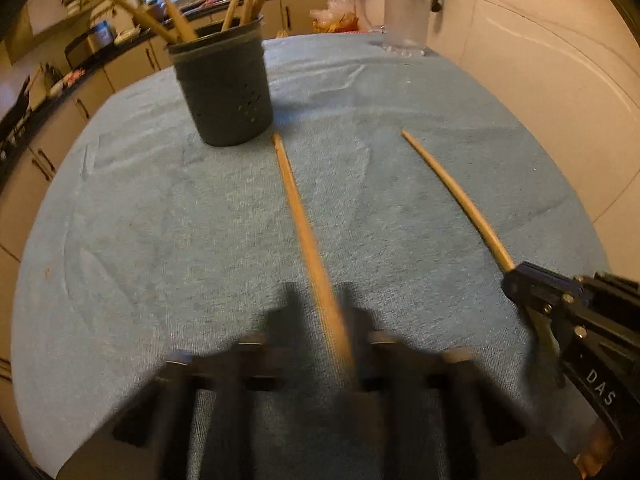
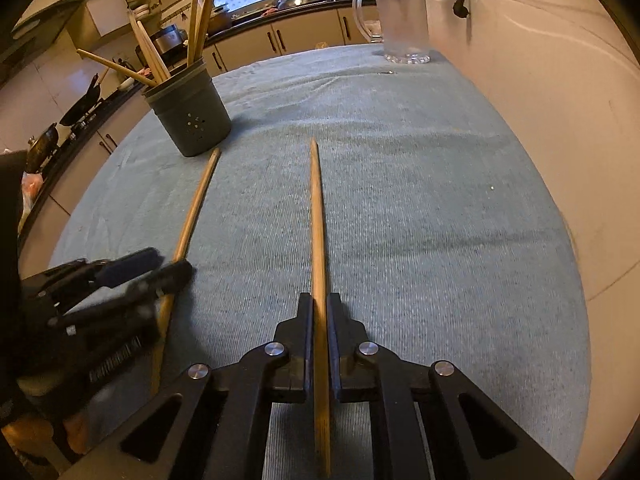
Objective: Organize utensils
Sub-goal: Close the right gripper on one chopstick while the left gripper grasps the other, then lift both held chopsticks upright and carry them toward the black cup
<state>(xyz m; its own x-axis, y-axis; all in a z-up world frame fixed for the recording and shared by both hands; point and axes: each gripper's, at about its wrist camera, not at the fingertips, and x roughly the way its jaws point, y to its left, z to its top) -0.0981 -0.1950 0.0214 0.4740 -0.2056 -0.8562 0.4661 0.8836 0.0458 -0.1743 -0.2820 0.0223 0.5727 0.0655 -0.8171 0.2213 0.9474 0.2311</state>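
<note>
Blue-clothed table (image 2: 420, 184), grey holder (image 2: 188, 120) at back. Left gripper (image 1: 316, 304) clamped on one chopstick (image 1: 296, 204). Right gripper (image 2: 319, 308) clamped on another chopstick (image 2: 317, 216).

Both grippers, left gripper (image 1: 320, 304) and right gripper (image 2: 320, 308), angle downward, jaws closed on something thin.

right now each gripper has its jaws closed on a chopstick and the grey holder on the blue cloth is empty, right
Not quite: the grey holder is not empty. The right wrist view shows several chopsticks standing in it. The rest holds: the left gripper and right gripper each have jaws closed on a chopstick, and the holder stands on the blue cloth.
</note>
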